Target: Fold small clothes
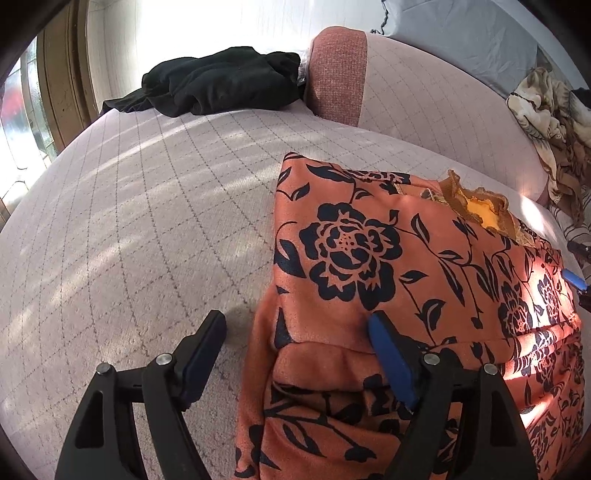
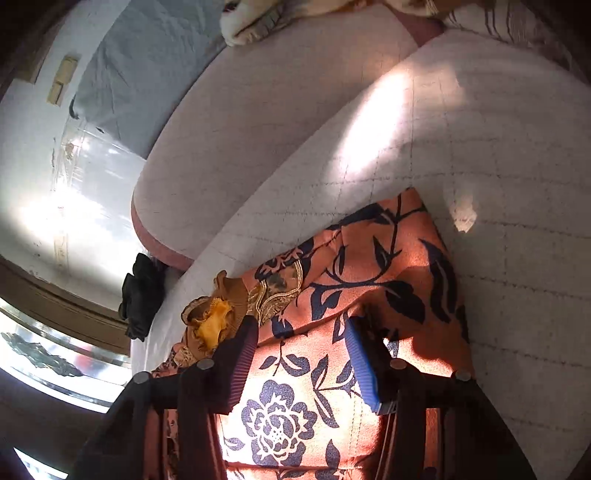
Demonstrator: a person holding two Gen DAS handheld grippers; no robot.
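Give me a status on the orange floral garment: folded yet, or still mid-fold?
Done: the orange floral garment lies on the sofa seat with a layer already folded over at its near edge. In hand: nothing; the left gripper and right gripper are both open over the cloth. Left: the frilled collar end looks unfolded, and a black garment sits crumpled farther back.

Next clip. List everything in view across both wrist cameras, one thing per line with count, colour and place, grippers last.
floral garment: one, orange with dark flowers, partly folded on the sofa seat
ruffled neckline: one, mustard yellow, at the garment's far end
black clothing: one pile, far end of the seat
sofa: one, pale pink, checked
armrest: one, reddish pink
grey sheet: one, behind the sofa
patterned blanket: one, cream and brown, on the seat's right
left gripper: black, blue pads, open at the garment's edge
right gripper: black, blue pads, open over the garment
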